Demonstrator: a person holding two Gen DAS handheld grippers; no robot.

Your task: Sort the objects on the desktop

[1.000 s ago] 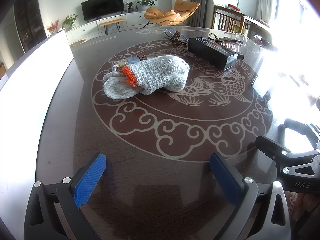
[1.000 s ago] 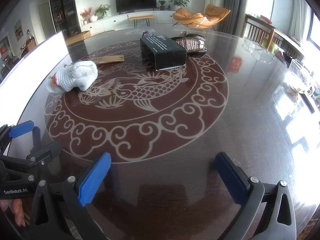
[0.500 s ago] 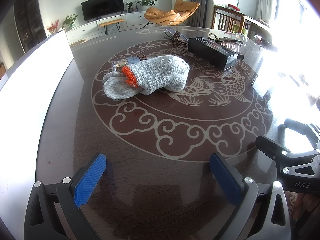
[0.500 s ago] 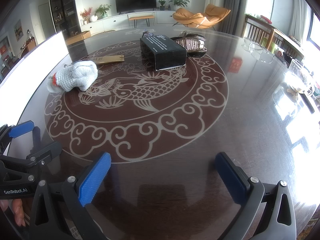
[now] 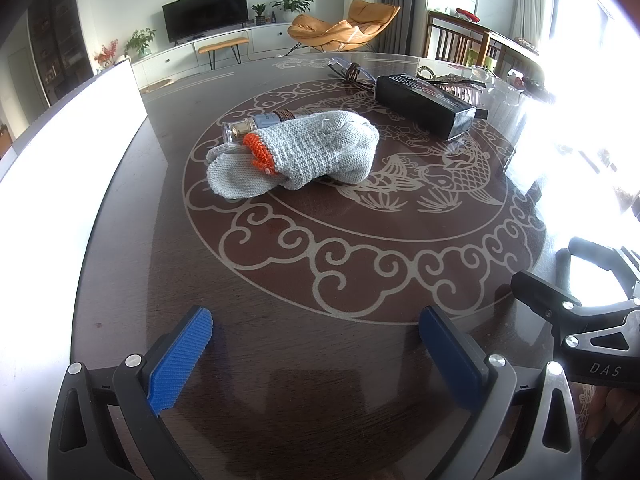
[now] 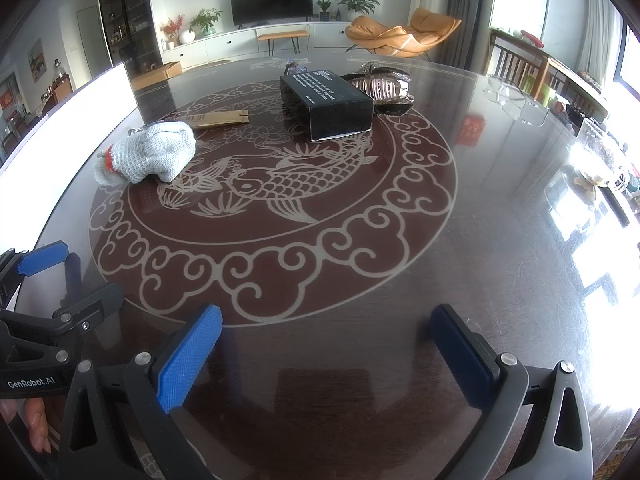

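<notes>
A grey knit glove (image 5: 308, 152) with an orange cuff lies bunched on the dark round table (image 5: 320, 272), also as the glove (image 6: 152, 156). A small clear bottle (image 5: 256, 124) lies right behind it. A black box (image 5: 424, 104), the same box (image 6: 326, 102), rests farther back. Beside it sits a sparkly hair clip (image 6: 380, 86). A brown paper packet (image 6: 218, 118) lies behind the glove. My left gripper (image 5: 316, 344) hovers open near the table's front edge, nothing between its blue pads. My right gripper (image 6: 326, 344) is open too and holds nothing.
A white board (image 5: 68, 144) stands along the table's left side. Eyeglasses (image 6: 508, 94) and glassware (image 6: 596, 160) sit at the right rim. A dark-framed pair of glasses (image 5: 352, 72) lies at the far edge. The other gripper's body (image 5: 580, 320) shows at the right.
</notes>
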